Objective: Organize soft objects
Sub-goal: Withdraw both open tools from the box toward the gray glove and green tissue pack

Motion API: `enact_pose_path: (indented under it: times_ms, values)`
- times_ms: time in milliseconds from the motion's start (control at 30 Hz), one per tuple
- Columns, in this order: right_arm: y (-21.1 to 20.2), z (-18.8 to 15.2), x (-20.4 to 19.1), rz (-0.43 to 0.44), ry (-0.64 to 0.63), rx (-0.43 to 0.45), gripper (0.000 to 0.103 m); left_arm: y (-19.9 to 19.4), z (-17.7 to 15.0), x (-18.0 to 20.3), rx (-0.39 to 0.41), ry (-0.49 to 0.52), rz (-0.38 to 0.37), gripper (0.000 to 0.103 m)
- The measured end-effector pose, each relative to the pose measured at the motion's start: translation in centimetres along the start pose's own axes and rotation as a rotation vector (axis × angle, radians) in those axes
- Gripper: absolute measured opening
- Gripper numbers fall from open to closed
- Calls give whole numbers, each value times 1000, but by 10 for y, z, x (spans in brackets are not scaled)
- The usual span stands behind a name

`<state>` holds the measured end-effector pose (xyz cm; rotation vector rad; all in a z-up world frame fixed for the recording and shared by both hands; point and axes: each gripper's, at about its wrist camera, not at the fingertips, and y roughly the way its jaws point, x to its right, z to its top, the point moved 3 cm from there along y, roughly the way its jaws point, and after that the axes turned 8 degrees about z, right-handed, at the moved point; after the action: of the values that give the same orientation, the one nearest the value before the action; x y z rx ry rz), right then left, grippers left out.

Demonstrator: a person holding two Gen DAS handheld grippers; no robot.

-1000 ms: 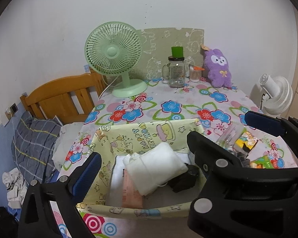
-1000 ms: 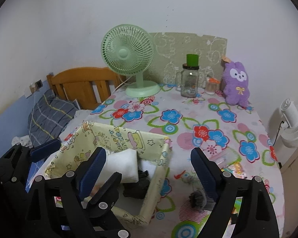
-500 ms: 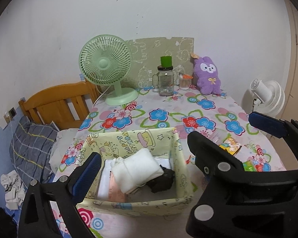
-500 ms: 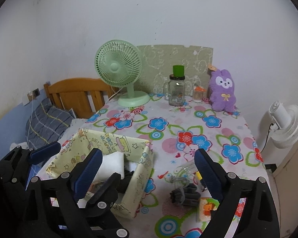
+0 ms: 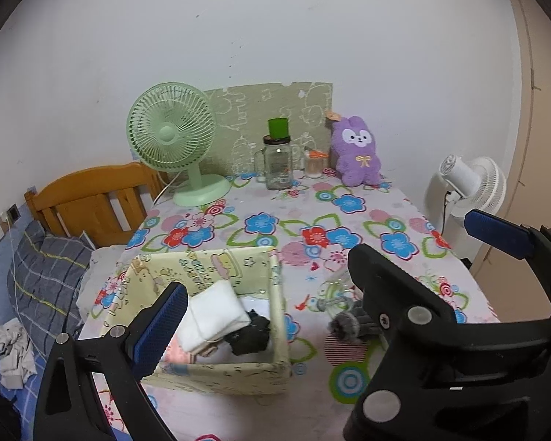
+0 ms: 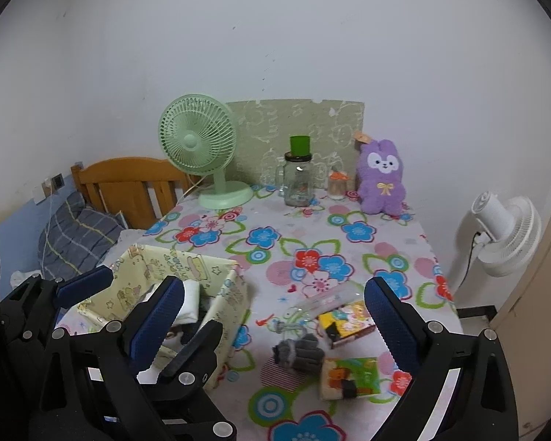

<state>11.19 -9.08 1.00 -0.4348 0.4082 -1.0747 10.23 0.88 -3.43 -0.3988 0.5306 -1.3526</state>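
L gripper (image 5: 264, 316) wide open, empty, over fabric box (image 5: 216, 371) w/ white cloth (image 5: 213, 312) and black item inside. Grey glove (image 6: 299, 352) loose on table, btwn R gripper (image 6: 273, 314) jaws, just opened wide, holding nothing. Next, prob: drop R onto glove, pinch.

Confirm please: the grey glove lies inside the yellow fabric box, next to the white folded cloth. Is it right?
Not quite. The grey glove lies outside the yellow fabric box, on the flowered tablecloth; the right wrist view shows it. The white folded cloth is indeed in the box.
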Motion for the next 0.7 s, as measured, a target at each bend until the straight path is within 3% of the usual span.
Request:
enact_pose_path:
  times_ms: [700]
  values:
    - [-35,-19,39,-20,36,20,100,-21,-10,49,42,10,-51,101]
